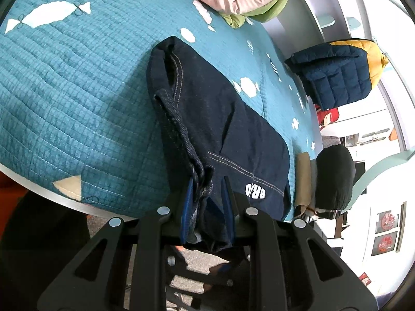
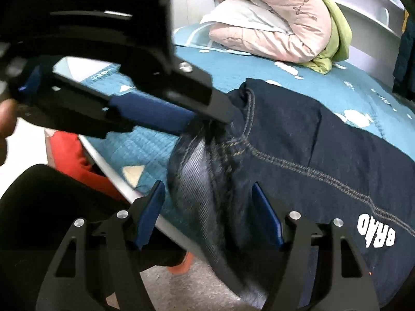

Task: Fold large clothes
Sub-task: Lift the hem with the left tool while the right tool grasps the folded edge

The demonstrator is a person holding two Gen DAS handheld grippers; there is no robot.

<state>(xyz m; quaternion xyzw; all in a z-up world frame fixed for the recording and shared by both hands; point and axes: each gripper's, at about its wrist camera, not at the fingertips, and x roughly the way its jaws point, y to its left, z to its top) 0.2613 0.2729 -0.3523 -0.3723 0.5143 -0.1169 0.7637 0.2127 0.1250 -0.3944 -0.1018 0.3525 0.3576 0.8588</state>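
Teal quilt [image 1: 77, 98] covers the bed; on it lie my folded dark jeans [image 1: 223, 119], near edge hanging off the bedside. Left gripper [image 1: 207, 197] is clamped on that bunched edge. Right gripper [image 2: 210, 212] stands wide, denim between its pads [image 2: 151, 212], not pinched. Pink duvet [image 2: 272, 23] beyond; puffer jacket [image 1: 337, 75] right.

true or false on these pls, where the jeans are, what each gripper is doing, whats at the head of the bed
1. The dark jeans lie on a teal quilt. True.
2. The left gripper is open and empty. False: it is shut on a bunched edge of the jeans.
3. The right gripper stands open, denim between its pads. True.
4. White lettering shows on the jeans. True.
5. A red duvet sits at the head of the bed. False: the pink and green duvet does.
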